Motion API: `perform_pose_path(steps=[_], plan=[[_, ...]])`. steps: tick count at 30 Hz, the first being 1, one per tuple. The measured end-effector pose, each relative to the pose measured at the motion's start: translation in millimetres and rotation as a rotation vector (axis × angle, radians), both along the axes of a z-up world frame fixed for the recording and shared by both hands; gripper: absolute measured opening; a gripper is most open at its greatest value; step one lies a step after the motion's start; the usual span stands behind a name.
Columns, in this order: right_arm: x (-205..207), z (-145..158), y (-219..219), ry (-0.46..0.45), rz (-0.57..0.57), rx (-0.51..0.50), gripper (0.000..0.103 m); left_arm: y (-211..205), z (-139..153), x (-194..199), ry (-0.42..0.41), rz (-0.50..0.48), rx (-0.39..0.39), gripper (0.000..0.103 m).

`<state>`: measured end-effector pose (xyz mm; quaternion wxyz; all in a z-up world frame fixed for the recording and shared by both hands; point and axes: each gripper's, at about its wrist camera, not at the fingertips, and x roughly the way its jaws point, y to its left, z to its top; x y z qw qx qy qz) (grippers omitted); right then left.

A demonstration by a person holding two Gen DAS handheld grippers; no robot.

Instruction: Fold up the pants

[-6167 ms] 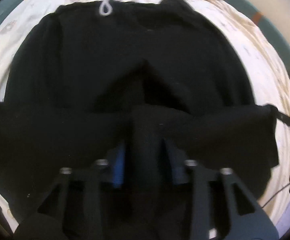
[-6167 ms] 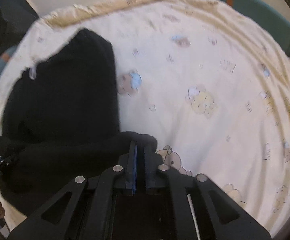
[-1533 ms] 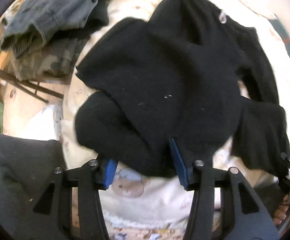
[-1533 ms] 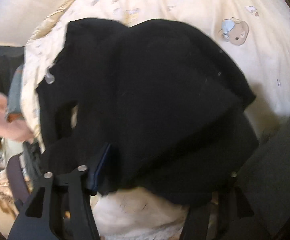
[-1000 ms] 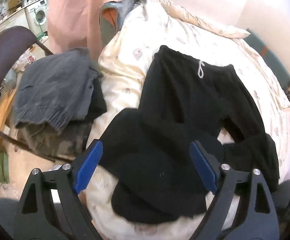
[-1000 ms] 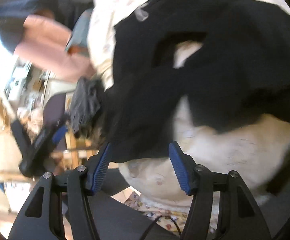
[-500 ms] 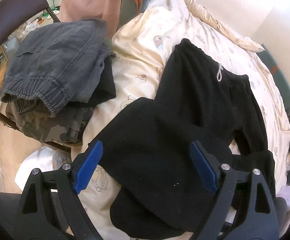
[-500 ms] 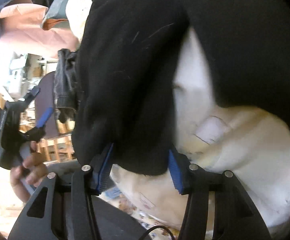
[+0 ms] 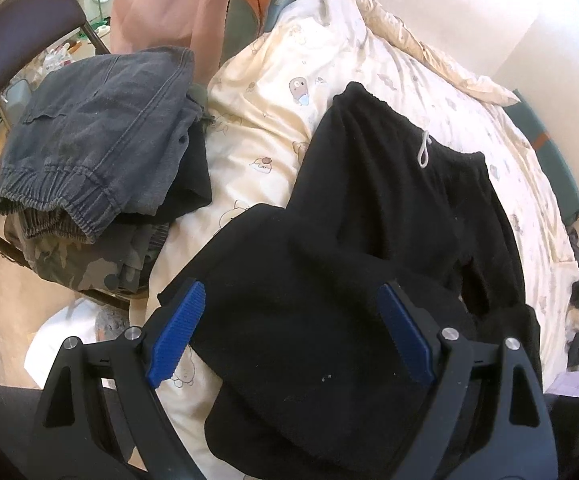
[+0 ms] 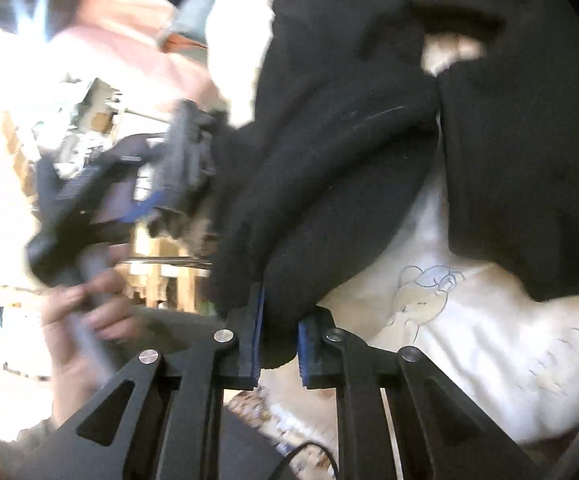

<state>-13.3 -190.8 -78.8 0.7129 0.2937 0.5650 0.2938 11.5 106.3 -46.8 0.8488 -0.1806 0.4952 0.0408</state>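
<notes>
So from the left wrist view, the black pants [image 9: 369, 240] are lying on the bed [image 9: 273, 128], which has a cream sheet with little cartoon animals on it. Waistband sits toward the far end with the white drawstring [image 9: 423, 152] showing, and the legs are doubled back toward the camera in a lumpy heap at the near edge of the bed. The left tongs [image 9: 289, 336] hang over that heap with their blue pads spread wide apart, nothing pinched, just fabric showing underneath in the gap. Off to the left of the bed there's a chair [image 9: 21, 24] stacked with other clothes: grey pants with an elastic cuff [image 9: 89, 140] on top, something camo-patterned [image 9: 73, 256] under them. A pink curtain [image 9: 157, 4] hangs behind that.

Right wrist view is pretty blurry. The right tongs [image 10: 279, 340] are closing in on a fold of the black pants [image 10: 329, 160] right at the near edge of the bed [image 10: 469, 340]; the bulge of cloth sits between the two blue pads and they look pressed into it. Over on the left of this view you can see the person's hand [image 10: 85, 320] gripping the handle of the other tool, all smeared by motion, so no detail there.
</notes>
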Motion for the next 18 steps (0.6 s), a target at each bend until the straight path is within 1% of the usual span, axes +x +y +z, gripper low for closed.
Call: perform_pose_path(steps=[1,2,4,5,6,7,8,9,10,11,12,14,15,16,17,18], plan=[[-1,12,-1,-0.021,0.014,-0.023,0.014,0,0,1,0.002,0.004,-0.003,0.086],[-2,21,-6,-0.015,0.033,-0.060,0.014,-1,-1,3,0.006,0.006,-0.006,0.086],[-5,23,-16,0.016,0.034,-0.106,0.014,-1,-3,5,0.015,0.005,-0.010,0.086],[-5,21,-17,0.022,0.033,-0.151,0.014,-2,-4,6,0.018,0.004,-0.008,0.086],[-8,14,-22,0.044,0.038,-0.226,0.014,-3,-4,7,0.020,0.011,0.006,0.086],[-8,6,-24,0.079,0.027,-0.264,0.013,-3,-4,7,0.020,0.011,0.014,0.086],[-8,-5,-30,0.136,0.000,-0.274,0.014,-3,-4,7,0.022,0.011,0.021,0.086],[-9,-22,-38,0.221,-0.031,-0.278,0.018,-3,-5,8,0.025,0.006,0.025,0.086],[-13,-35,-46,0.297,-0.054,-0.296,0.018,-2,-5,8,0.028,0.003,0.035,0.086],[-16,-46,-49,0.348,-0.067,-0.314,0.018,1,-5,8,0.032,0.008,0.058,0.086],[-18,-45,-50,0.352,-0.075,-0.302,0.018,5,-5,7,0.038,0.016,0.072,0.086],[-16,-31,-46,0.295,-0.062,-0.286,0.018,17,-6,6,0.058,0.037,0.078,0.086],[-14,-18,-46,0.252,-0.058,-0.284,0.018,25,-9,5,0.074,0.056,0.069,0.086],[-13,-10,-49,0.218,-0.064,-0.261,0.021,34,-11,4,0.090,0.081,0.053,0.086],[-12,-3,-52,0.192,-0.074,-0.239,0.028,42,-14,2,0.103,0.108,0.038,0.086],[-9,1,-54,0.174,-0.091,-0.216,0.053,50,-16,1,0.116,0.139,0.027,0.086]])
